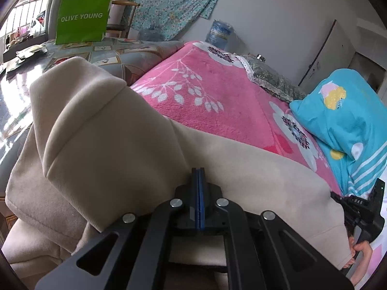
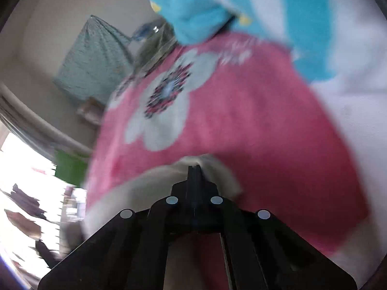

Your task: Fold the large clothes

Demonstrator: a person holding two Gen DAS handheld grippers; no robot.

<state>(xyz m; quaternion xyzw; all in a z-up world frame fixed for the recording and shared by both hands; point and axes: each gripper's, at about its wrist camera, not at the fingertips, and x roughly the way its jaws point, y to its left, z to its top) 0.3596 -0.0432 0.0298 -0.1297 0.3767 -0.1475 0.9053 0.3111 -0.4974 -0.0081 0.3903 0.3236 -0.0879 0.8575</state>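
Note:
A large beige garment (image 1: 125,149) lies bunched over the near part of a pink flowered blanket (image 1: 217,89); one thick sleeve or hood runs up to the left. My left gripper (image 1: 198,172) is shut, and the folds of the cloth run together at its tips. In the right wrist view, which is blurred, my right gripper (image 2: 194,169) is shut with a peak of the beige garment (image 2: 212,169) gathered around its tips. The right gripper's black body (image 1: 360,210) and the hand (image 1: 362,251) holding it show at the garment's right edge.
A blue patterned pillow (image 1: 338,116) sits on the blanket's right side. Behind it lies a grey-green cushion (image 1: 271,77). A green paper bag (image 1: 82,17) stands on a glossy table (image 1: 29,77) at the left. A wall and cupboard doors close the back.

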